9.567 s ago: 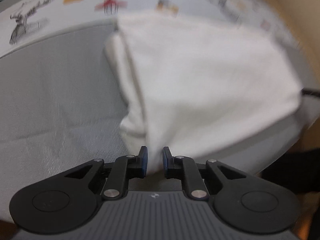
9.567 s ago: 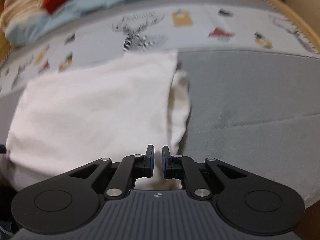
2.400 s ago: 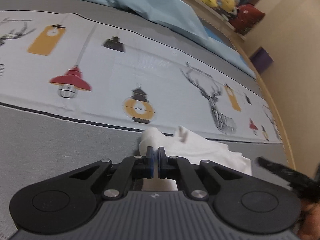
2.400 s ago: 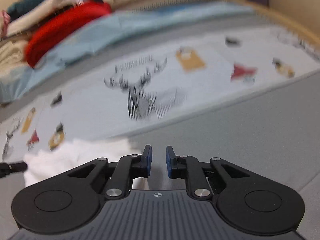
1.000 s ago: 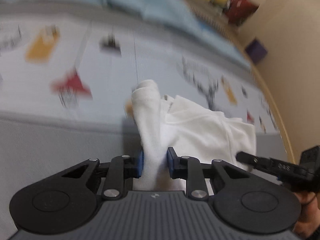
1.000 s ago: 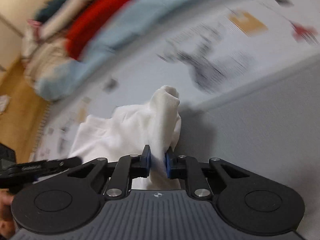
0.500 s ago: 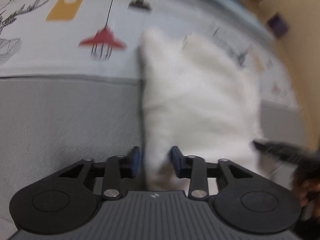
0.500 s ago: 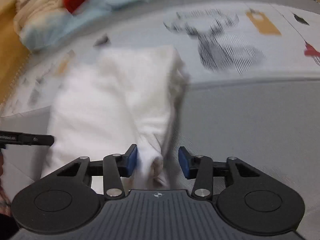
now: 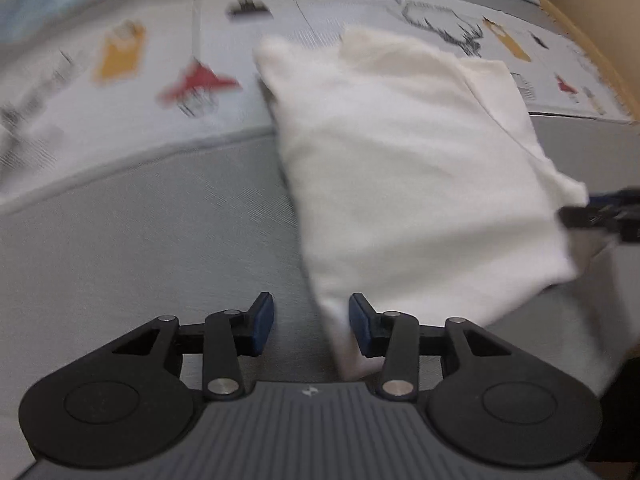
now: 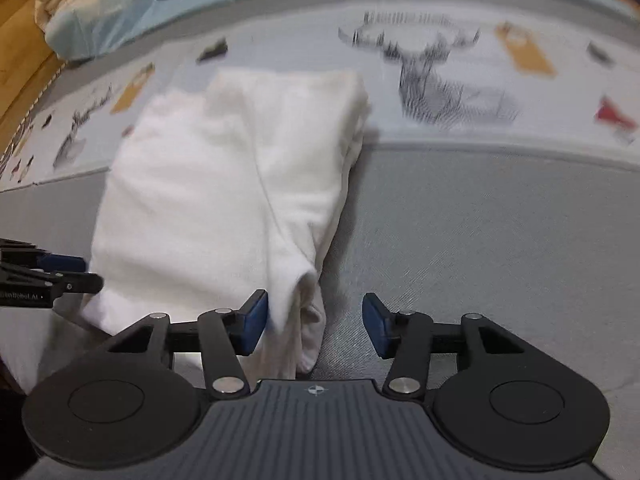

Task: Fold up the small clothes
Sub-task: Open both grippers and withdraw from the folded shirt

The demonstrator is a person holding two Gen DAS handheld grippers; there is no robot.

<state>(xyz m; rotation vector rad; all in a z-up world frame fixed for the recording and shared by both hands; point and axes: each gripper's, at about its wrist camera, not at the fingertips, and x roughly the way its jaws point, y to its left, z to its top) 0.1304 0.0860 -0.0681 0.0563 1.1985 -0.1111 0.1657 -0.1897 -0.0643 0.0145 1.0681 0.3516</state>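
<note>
White garment [image 9: 404, 168], long axis toward printed sheet [image 9: 120, 80]

Small white lettering on left claw [image 10: 48, 276] body, too blurred to read.

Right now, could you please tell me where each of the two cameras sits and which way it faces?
Left wrist: sits on the left gripper, looking forward over the folded white cloth garment; its jaws are open.
Right wrist: sits on the right gripper, facing that garment from its other side; jaws open.
Shared: the garment, the grey printed bedspread, and each other's gripper at the frame edge.
</note>
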